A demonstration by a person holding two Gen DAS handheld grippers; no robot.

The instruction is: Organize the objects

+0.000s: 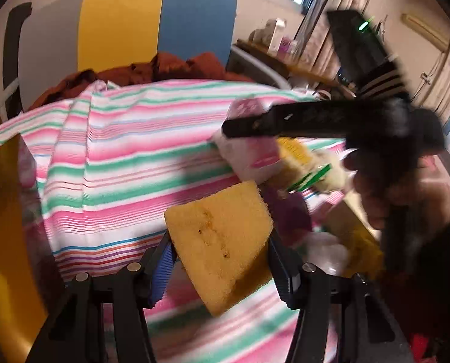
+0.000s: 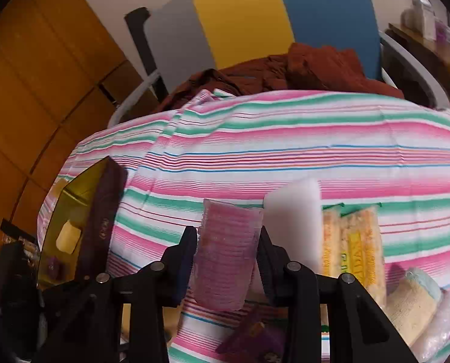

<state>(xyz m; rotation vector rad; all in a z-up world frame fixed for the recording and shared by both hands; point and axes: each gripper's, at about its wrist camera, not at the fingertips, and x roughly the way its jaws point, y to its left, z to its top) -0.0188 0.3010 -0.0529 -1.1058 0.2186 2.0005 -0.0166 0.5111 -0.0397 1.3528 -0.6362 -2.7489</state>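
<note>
My left gripper (image 1: 220, 260) is shut on a yellow sponge (image 1: 222, 242) and holds it above the striped cloth (image 1: 128, 157). My right gripper (image 2: 228, 257) is shut on a pink ribbed packet (image 2: 225, 254); in the left wrist view the right gripper (image 1: 228, 128) shows as a blurred black bar with the pink packet (image 1: 252, 154) under it. A white foam block (image 2: 294, 208) and a yellow snack pack (image 2: 352, 242) lie on the cloth to the right of the right gripper. A yellow box (image 2: 70, 227) with a dark lid stands at the left.
A pile of items lies on the right: a purple packet (image 1: 288, 211), a green-and-yellow pack (image 1: 306, 169), a beige cloth roll (image 2: 412, 308). A red-brown garment (image 2: 300, 72) lies at the far edge. Orange wall panels (image 2: 28, 90) are at the left.
</note>
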